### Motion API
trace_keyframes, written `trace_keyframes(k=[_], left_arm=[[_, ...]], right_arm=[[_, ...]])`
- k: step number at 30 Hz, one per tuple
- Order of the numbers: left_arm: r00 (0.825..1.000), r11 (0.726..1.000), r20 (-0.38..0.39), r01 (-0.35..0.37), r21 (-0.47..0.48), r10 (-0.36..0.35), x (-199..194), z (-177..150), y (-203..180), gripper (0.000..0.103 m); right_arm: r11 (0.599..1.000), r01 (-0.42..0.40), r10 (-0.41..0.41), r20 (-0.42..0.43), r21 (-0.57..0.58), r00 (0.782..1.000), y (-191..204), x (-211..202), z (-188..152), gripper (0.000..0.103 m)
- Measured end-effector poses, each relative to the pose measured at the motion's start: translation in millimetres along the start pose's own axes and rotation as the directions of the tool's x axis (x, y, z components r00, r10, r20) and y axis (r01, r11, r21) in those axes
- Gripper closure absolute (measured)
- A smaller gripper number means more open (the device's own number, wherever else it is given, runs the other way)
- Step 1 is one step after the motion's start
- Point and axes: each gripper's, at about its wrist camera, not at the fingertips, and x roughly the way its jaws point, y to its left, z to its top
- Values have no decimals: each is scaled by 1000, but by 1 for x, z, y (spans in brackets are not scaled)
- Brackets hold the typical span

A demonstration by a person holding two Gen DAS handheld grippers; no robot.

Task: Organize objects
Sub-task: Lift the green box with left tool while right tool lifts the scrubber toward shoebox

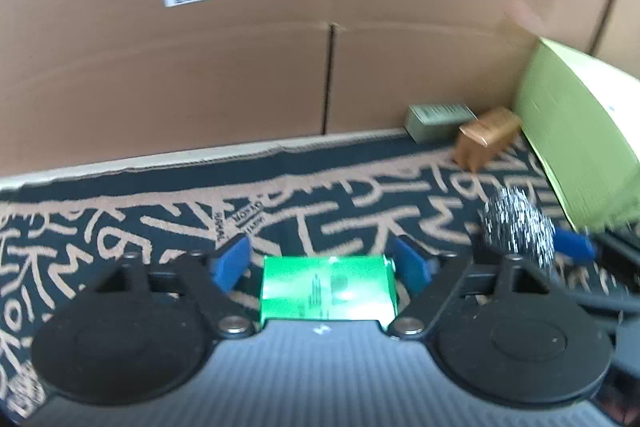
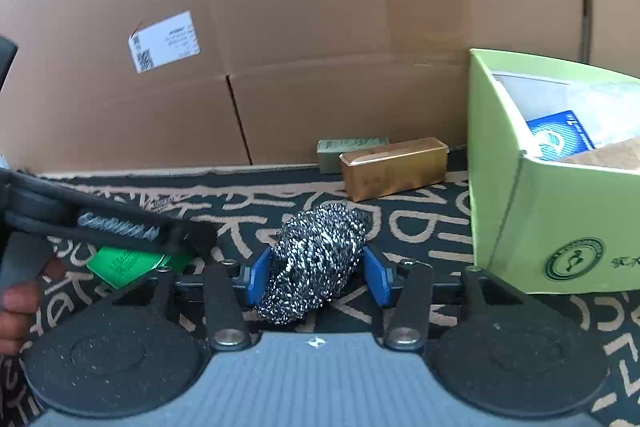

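Both grippers over the patterned desk, each straddling an object.

Left gripper (image 1: 322,259): fingers spread, green packet (image 1: 328,293) lying between, right pad at its edge, left pad clear. Right gripper (image 2: 316,277): steel-wool scourer (image 2: 314,261) between the fingers; left pad touching, right apart. Beyond: gold box (image 2: 394,167) just before an olive box (image 2: 352,147), beside the green carton (image 2: 520,211), against a cardboard wall (image 2: 320,27).

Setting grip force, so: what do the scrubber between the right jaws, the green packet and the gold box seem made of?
Scrubber: coiled steel wire, by its shiny tangled silver strands; springy.
Green packet: glossy card or foil, given the bright glare; which one is unclear.
Gold box: probably card or plastic with a metallic finish; flat faces, soft sheen.
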Motion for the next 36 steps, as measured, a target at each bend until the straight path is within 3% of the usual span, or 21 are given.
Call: trace_keyframes(k=[2, 11, 12, 15, 16, 17, 22, 26, 31, 36], left_arm=[[1000, 999, -2, -7, 39, 7, -4, -1, -2, 8], [998, 991, -31, -46, 128, 51, -13, -19, -7, 9], [999, 992, -26, -39, 121, 43, -14, -21, -6, 10], [1000, 997, -12, 11, 76, -10, -15, -20, 0, 29], [1000, 997, -5, 7, 71, -7, -15, -19, 0, 39], [1000, 998, 6, 1, 68, -2, -16, -19, -1, 42], [1000, 999, 16, -5, 52, 4, -18, -20, -7, 43], [998, 999, 54, 36, 28, -37, -31, -17, -14, 43], [978, 985, 115, 174, -10, -172, -60, -1, -31, 42], [956, 972, 176, 232, 28, -233, -88, 30, -67, 42]], right_arm=[[1000, 2, -2, 1, 6, 1000, -1, -1, -1, 49], [1000, 11, -11, 20, 15, 1000, -1, -5, 0, 49], [1000, 13, -13, 20, 13, 1000, -1, -5, 0, 49], [1000, 12, -12, 10, -1, 1000, 1, -3, 1, 53], [1000, 13, -13, 12, -8, 1000, 1, -3, 1, 55], [1000, 16, -16, 17, -14, 1000, 2, -4, 1, 56], [998, 20, -19, 38, -52, 999, 7, -11, 1, 59], [998, 17, -11, 99, -61, 995, 5, -28, 7, 59], [998, 56, -48, 246, -24, 968, -15, -64, 22, 59], [986, 153, -164, 370, 61, 914, -64, -93, 34, 59]])
